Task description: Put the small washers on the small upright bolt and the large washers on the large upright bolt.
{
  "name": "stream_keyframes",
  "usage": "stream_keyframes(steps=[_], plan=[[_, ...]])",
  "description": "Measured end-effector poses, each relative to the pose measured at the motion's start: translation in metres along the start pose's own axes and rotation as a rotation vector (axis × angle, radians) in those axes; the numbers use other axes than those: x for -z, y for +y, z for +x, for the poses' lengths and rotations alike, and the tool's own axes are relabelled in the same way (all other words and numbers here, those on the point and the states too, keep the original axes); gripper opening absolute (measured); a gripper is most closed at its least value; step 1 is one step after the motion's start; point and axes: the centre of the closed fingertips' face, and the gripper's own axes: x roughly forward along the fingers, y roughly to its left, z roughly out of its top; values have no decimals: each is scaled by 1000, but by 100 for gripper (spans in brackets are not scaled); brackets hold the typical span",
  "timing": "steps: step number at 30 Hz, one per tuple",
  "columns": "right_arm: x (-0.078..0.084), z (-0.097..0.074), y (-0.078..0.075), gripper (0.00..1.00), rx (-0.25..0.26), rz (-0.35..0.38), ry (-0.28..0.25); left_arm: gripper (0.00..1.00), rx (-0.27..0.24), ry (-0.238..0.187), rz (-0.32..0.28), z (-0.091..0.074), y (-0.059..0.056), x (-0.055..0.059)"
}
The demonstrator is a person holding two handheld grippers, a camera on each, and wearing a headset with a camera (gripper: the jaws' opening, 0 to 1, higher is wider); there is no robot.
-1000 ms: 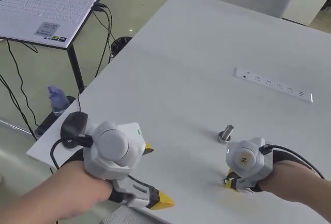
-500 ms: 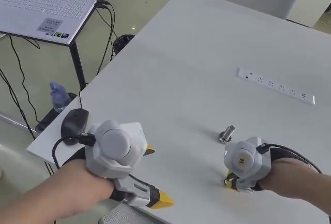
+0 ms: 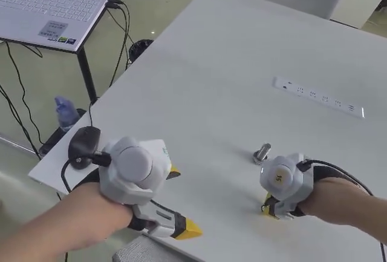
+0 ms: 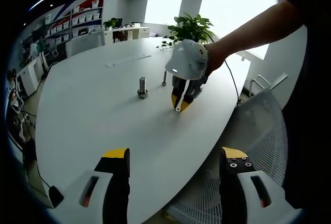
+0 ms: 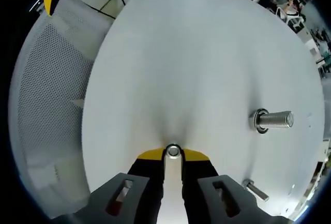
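The large upright bolt [image 3: 262,153] stands on the white table [image 3: 211,74] just beyond my right gripper [image 3: 268,209]. In the right gripper view, the right gripper [image 5: 173,154] is shut on a washer [image 5: 173,151], its tips close to the tabletop. The large bolt [image 5: 271,119] has a washer at its base, and the small bolt [image 5: 255,189] lies further right. My left gripper [image 4: 176,157] is open with nothing between its jaws, near the table's front edge. Its view shows the right gripper [image 4: 179,105], the large bolt [image 4: 142,87] and the small bolt [image 4: 164,78].
A white power strip [image 3: 317,98] lies at the far right of the table. A laptop [image 3: 42,2] sits on a stand to the left, with cables and a water bottle [image 3: 65,114] on the floor. A mesh chair [image 5: 46,105] stands at the table's near edge.
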Motion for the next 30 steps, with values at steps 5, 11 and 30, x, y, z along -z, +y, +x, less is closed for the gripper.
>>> stream_keyframes(steps=[5,11,30], plan=[[9,-10,-10,12,20,6,19,70,-4,7,13,-1,-1,-2],[26,-23,-16,12,31,55,18,70,-1,10,25,1,-3,-3],[86,-61,-39,12,65,196,-11,70,6,11,30,8,-11,-8]])
